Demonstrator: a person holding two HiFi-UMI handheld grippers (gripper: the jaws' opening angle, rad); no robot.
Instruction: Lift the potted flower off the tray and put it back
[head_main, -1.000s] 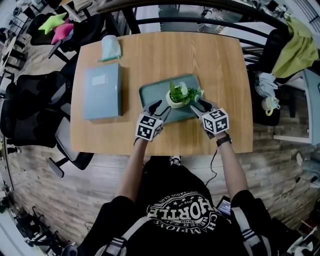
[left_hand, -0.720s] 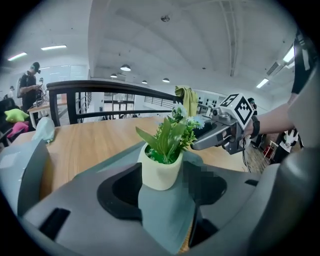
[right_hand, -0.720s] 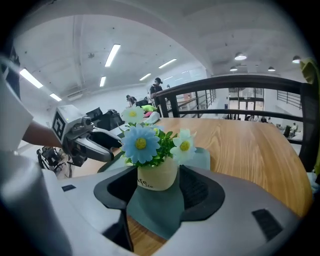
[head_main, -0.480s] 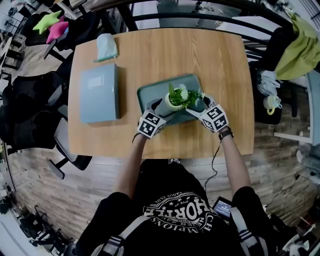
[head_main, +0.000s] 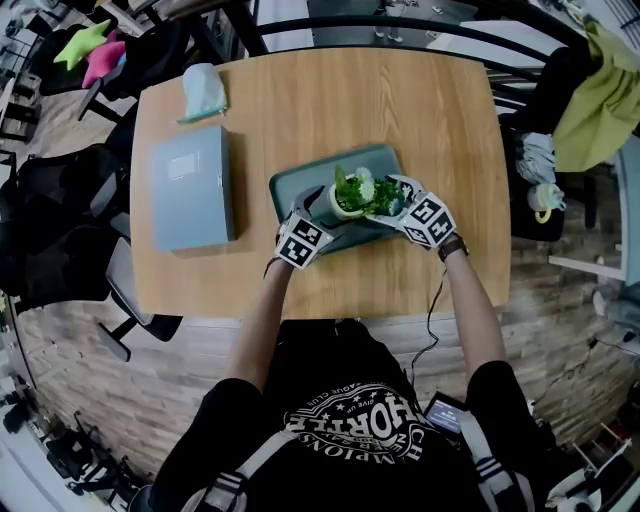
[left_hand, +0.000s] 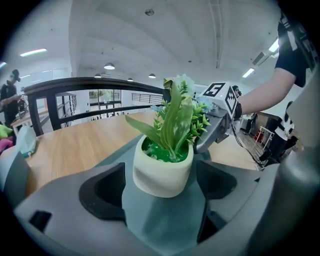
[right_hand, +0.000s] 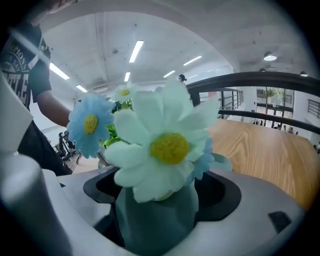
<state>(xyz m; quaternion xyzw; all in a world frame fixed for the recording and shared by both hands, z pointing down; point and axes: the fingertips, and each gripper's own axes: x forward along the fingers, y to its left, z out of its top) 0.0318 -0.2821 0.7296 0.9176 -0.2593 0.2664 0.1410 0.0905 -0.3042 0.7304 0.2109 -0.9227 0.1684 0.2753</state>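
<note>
At your far left, a pale cloth (head_main: 203, 92) lies near the table's (head_main: 400, 110) back corner, and a blue folder (head_main: 192, 187) lies flat just in front of it. Your left gripper (head_main: 322, 212) stands wide, its jaws having just been opening. The potted flower (head_main: 355, 195) sits between them and touches neither side. It stands upright on the green tray (head_main: 290, 185). Your right gripper (head_main: 398, 200) faces it from the other side. Its jaws have also just been opening wide, with the blossoms and pot between them, unclamped.

Potted flower (head_main: 352, 196) on tray (head_main: 308, 173), between left tongs (head_main: 321, 211) and right tongs (head_main: 394, 203)
</note>
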